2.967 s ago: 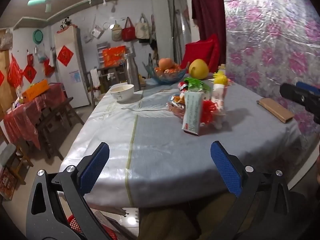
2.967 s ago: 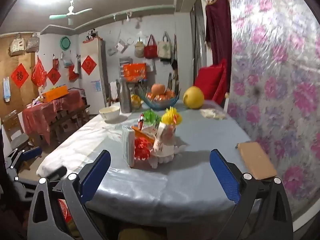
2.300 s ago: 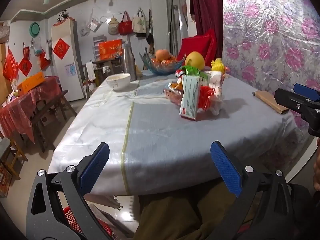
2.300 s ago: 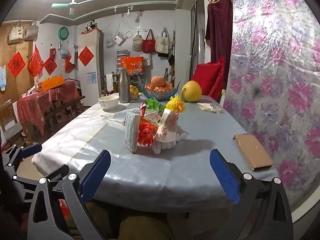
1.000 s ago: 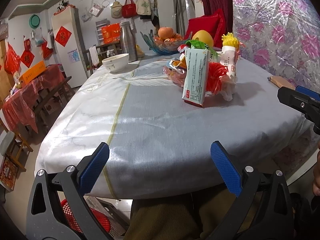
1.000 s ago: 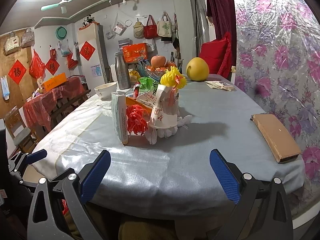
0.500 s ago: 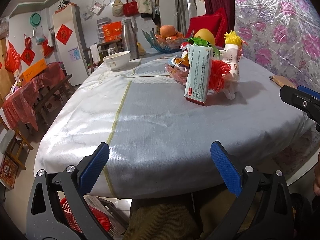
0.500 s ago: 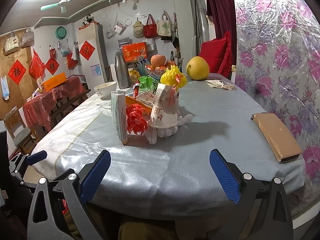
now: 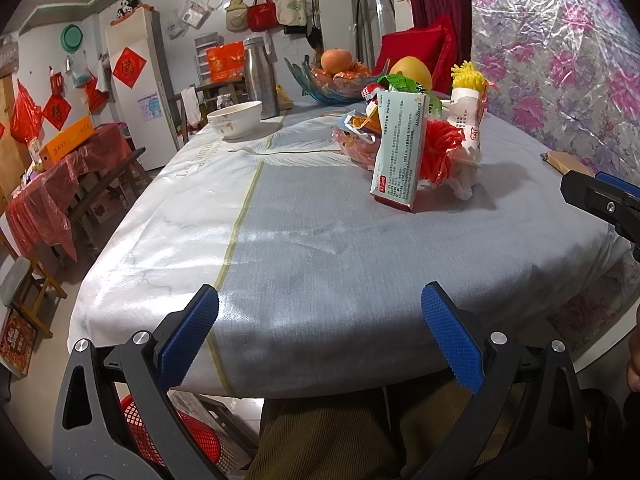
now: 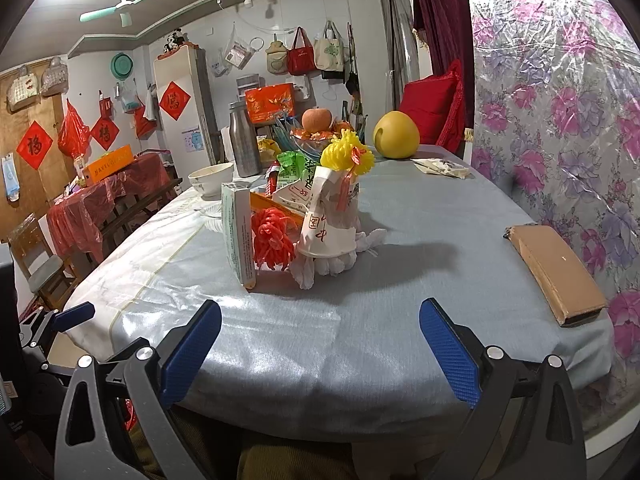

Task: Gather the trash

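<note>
Both grippers' fingers spread wide, empty, trash pile nearer than before, table unchanged.

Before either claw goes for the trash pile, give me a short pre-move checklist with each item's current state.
1. Left claw open and empty: ok.
2. Right claw open and empty: ok.
3. Trash pile in view of both cameras: ok.
4. Tablecloth between claws and pile bare: ok.
5. Box upright, leaning on pile; steadiness: cannot tell.
6. Red basket under table edge, contents: cannot tell.
</note>
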A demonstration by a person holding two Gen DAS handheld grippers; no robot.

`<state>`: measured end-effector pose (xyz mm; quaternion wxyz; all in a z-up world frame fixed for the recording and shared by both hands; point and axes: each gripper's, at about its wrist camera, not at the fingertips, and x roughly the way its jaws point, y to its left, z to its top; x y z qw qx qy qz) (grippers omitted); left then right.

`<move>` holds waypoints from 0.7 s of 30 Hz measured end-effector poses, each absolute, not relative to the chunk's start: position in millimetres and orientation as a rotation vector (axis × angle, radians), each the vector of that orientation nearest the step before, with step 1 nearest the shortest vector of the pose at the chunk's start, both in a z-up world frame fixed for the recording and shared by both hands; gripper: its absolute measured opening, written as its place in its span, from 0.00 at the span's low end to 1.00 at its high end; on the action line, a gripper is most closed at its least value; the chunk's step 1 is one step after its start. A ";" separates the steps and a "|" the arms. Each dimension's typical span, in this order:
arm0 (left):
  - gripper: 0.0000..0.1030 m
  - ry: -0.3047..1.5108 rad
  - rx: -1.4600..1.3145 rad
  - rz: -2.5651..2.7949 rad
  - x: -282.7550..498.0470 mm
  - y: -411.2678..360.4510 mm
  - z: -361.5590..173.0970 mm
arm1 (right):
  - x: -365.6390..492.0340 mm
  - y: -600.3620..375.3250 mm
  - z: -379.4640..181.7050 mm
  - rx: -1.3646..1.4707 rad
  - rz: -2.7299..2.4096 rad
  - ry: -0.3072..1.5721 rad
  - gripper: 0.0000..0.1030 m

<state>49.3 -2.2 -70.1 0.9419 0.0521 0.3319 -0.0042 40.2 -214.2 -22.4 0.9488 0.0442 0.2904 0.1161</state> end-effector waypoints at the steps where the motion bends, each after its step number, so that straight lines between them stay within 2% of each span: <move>1: 0.94 0.677 0.107 -0.009 49.3 -2.2 -70.1 | 40.3 -214.0 -22.4 0.090 0.236 0.591 0.95; 21: 0.94 0.739 0.122 0.007 83.0 -6.2 -80.5 | 78.0 -215.9 -35.0 0.121 0.254 0.642 0.95</move>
